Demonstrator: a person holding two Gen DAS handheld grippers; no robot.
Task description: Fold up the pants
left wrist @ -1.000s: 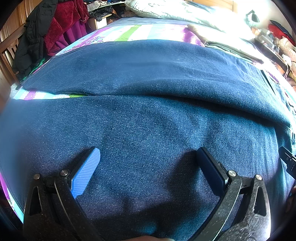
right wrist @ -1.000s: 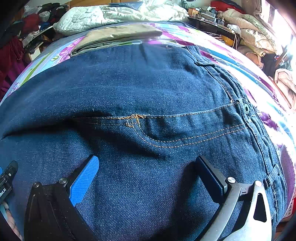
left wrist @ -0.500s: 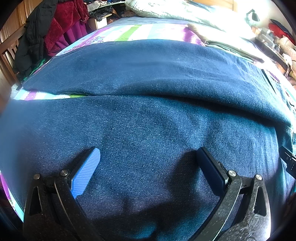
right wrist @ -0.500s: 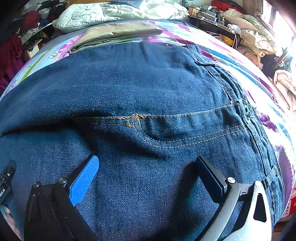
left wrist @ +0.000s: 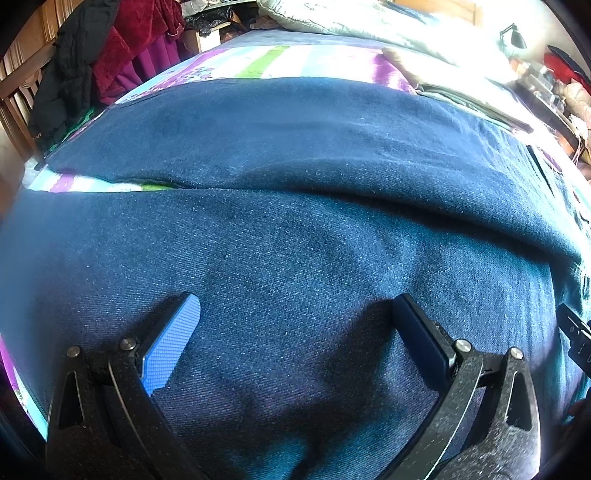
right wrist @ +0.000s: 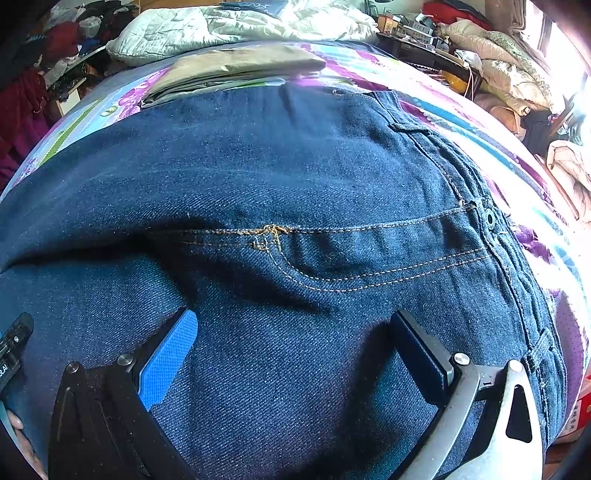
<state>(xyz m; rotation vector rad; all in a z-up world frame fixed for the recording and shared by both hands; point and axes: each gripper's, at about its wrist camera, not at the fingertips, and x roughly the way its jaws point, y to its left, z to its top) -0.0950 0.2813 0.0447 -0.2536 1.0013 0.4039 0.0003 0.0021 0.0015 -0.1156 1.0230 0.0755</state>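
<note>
Dark blue jeans [left wrist: 295,229] lie spread flat across a bed and fill both views. In the left wrist view I see the two legs, with a strip of bedsheet showing between them at the left. My left gripper [left wrist: 295,310] hovers open just over the near leg, nothing between its fingers. In the right wrist view the fly, orange stitching and waistband button [right wrist: 489,218] show. My right gripper [right wrist: 291,325] is open low over the denim below the fly.
A colourful striped bedsheet [right wrist: 461,122] lies under the jeans. Folded beige cloth [right wrist: 236,66] and a pale quilt [right wrist: 236,26] sit at the far end. Dark and red clothes [left wrist: 110,55] hang at the left, a cluttered side table [right wrist: 424,44] at the right.
Both grippers have barely shifted over the jeans. The jaws stay open and the jeans lie as before.
</note>
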